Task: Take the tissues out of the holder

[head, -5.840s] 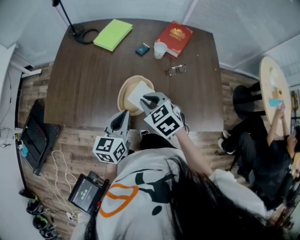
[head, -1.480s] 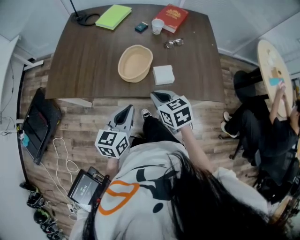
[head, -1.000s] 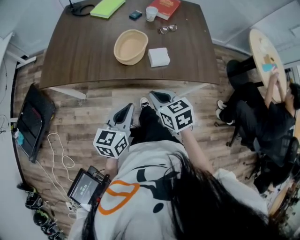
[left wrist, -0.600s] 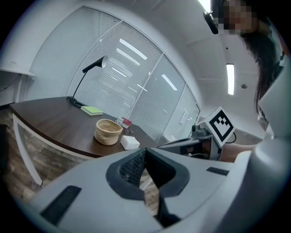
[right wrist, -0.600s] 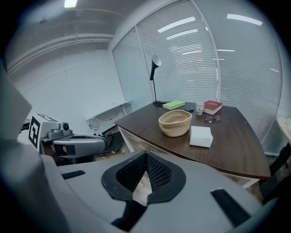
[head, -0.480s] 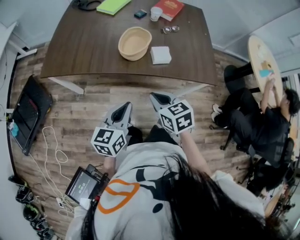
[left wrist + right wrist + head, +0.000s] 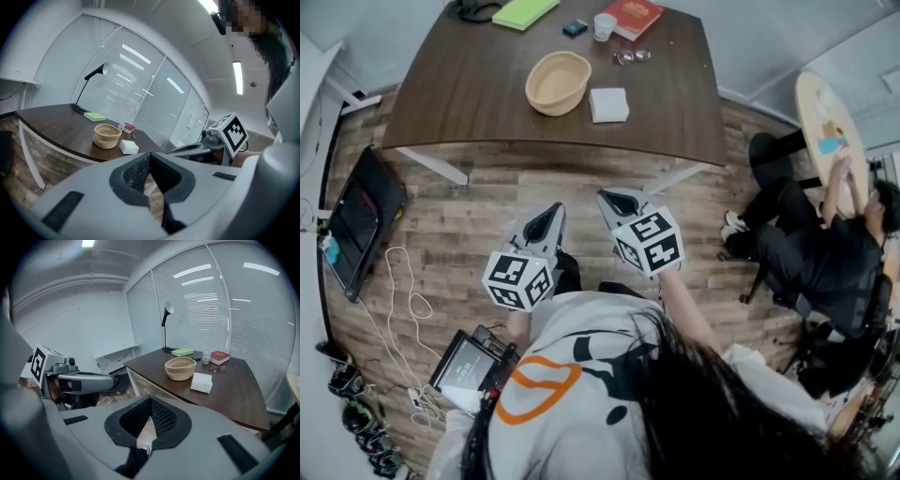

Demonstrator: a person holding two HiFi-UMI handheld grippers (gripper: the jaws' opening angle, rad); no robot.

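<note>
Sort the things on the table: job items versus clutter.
Job: woven basket holder; white tissue pack, already out, beside it.
Lying about: green notebook; red book; paper cup; glasses; small dark box; desk lamp.

Top edge clips lamp base (image 7: 473,9), green notebook (image 7: 525,11) and red book (image 7: 633,14). Small dark item (image 7: 575,28) beside cup (image 7: 604,25): too small to identify. Round side table (image 7: 825,112) cut off at right edge. Tablet-like device (image 7: 465,362) on floor, one corner under the person's white top (image 7: 581,375). Both hands hidden behind left gripper (image 7: 550,213) and right gripper (image 7: 614,199).
</note>
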